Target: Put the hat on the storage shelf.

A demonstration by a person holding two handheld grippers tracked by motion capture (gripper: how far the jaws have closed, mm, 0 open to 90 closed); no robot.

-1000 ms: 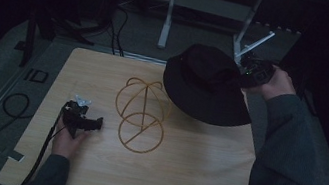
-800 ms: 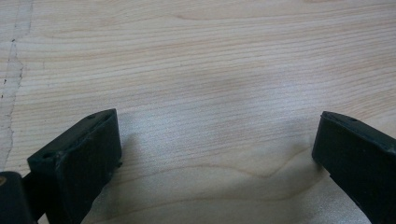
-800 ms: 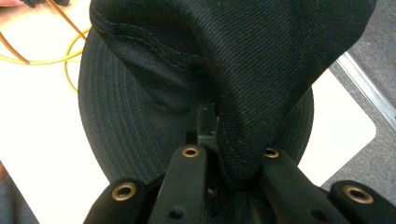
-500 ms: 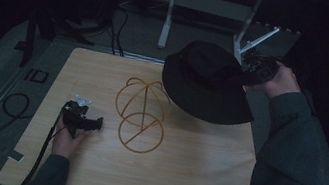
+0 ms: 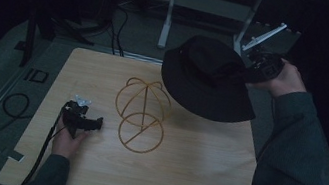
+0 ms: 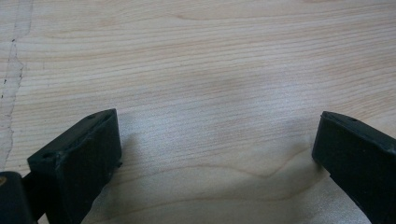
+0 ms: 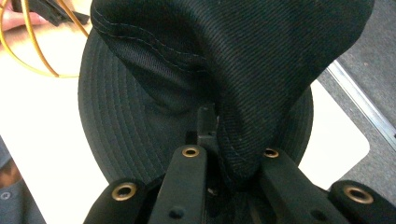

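Observation:
A black bucket hat (image 5: 208,77) hangs in the air over the table's far right part, tilted. My right gripper (image 5: 256,70) is shut on the fabric of its crown, seen up close as the hat (image 7: 219,70) pinched between my right gripper's (image 7: 222,156) jaws. A golden wire hat stand (image 5: 141,114) stands on the middle of the wooden table (image 5: 199,174), to the left of and below the hat. My left gripper (image 5: 91,123) rests on the table at the left, open, its jaws wide apart over bare wood (image 6: 215,93) with nothing between them.
A black cable (image 5: 13,105) trails off the table's left edge onto the grey floor. A white metal frame (image 5: 208,3) stands behind the table. The stand's wire (image 7: 32,46) shows at the upper left of the right gripper view.
The hat, held by my right gripper, has risen a little and drifted slightly left toward the wire stand. My left gripper has stayed where it was.

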